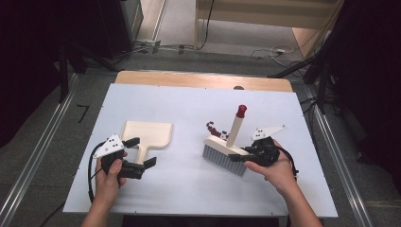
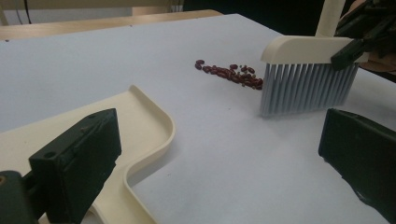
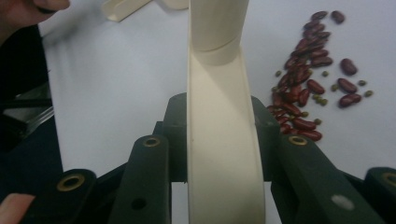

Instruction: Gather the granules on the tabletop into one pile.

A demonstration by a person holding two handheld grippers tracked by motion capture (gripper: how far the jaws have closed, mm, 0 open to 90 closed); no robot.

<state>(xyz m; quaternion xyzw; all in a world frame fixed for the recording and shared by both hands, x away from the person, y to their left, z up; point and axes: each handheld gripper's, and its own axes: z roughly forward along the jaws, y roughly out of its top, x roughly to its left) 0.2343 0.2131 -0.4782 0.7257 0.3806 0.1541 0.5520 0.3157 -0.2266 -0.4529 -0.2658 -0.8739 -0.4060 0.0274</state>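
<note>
None of the red beans (image 1: 215, 128) are lying in the dustpan (image 1: 147, 134) yet; they are sitting in a small heap just behind the brush (image 1: 225, 152). The right gripper (image 1: 246, 154) is clamping the brush head. The left gripper (image 1: 140, 152) is waiting with jaws wide apart astride the dustpan handle, gripping nothing. Sweeping is remaining to be done.
</note>
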